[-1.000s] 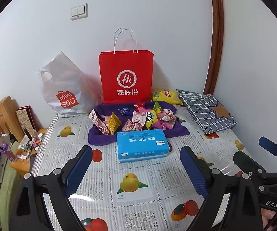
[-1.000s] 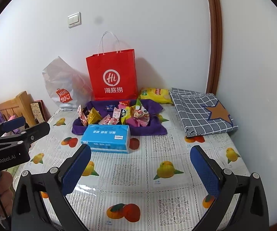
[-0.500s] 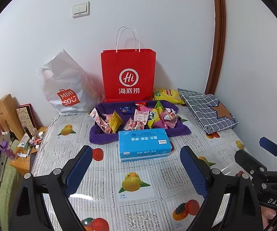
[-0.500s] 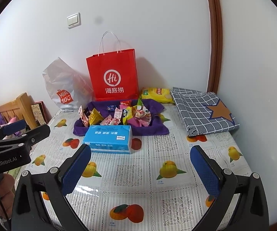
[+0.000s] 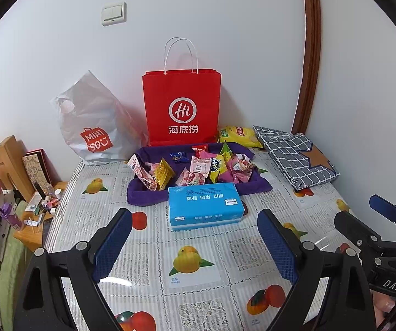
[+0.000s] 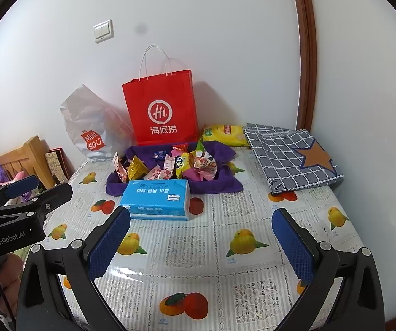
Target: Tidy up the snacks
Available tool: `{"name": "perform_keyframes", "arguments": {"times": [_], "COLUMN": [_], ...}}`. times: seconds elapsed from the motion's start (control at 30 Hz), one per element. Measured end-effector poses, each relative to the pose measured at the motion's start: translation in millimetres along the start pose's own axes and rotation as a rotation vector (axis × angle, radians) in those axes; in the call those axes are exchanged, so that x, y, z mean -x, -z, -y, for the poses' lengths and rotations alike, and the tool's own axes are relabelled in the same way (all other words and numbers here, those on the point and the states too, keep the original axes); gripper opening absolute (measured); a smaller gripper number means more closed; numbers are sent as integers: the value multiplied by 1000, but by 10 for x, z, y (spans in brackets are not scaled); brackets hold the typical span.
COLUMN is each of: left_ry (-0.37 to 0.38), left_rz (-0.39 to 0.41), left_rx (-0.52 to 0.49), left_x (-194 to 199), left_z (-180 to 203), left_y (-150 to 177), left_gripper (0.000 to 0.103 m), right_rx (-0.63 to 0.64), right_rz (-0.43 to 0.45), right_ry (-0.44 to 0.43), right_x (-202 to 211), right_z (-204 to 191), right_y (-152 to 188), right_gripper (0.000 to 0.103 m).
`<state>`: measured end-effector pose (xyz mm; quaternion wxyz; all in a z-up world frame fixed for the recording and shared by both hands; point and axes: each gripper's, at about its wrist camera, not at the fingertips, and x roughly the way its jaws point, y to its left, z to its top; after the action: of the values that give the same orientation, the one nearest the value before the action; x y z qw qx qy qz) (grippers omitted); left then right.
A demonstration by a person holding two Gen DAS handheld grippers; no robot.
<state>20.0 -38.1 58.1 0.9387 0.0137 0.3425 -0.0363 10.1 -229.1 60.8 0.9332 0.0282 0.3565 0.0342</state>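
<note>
Purple cloth (image 5: pixel 145 197) carries the snack pile (image 5: pixel 198 165), dead ahead at 12 o'clock from both tongs, well apart from either. Left tongs (image 5: pixel 195 244) wide open, nothing between the pads. Right tongs (image 6: pixel 200 241) likewise wide open and empty. Both hover above the fruit-print counter (image 5: pixel 192 264), pitched down toward it.

Key relation: blue tissue box (image 5: pixel 204 205) sits between the tongs and the snacks, its far edge touching or just overlapping the cloth's near edge. Its long axis runs 9-to-3 across the approach line. In the left view the box is centred at 12; in the right view it sits at about 11, with the pile nearer 12. Judgement: left tongs are squarer to the box, right tongs have the cleaner line past its right end to the pile's 3 o'clock side.

Pile long axis also 9-to-3. Packets stand tilted and overlapping; single ones are hard to separate at this range.

Behind the cloth at 12: red paper bag (image 5: pixel 181 107), upright against the wall. At 10: grey plastic bag (image 5: pixel 90 121). At 1, just beside the red bag: yellow chip bag (image 5: pixel 239 135), lying flat, off the cloth. At 2: folded checked fabric (image 5: pixel 294 154).

Guess at the next move: reach over or around the box, or shift it first. Risk: a low straight approach clips the box.
</note>
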Motion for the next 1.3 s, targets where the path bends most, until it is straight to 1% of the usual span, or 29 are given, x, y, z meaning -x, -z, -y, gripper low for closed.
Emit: {"name": "perform_keyframes", "arguments": {"times": [1.3], "left_ry": [-6], "left_rz": [3], "left_rx": [4], "left_x": [24], "left_z": [-23], "left_y": [15], "left_gripper": [92], "right_rx": [-9], "right_rz": [4], "right_ry": [-11], "right_x": [4], "right_z": [-37], "right_y": [13], "right_gripper": [102]}}
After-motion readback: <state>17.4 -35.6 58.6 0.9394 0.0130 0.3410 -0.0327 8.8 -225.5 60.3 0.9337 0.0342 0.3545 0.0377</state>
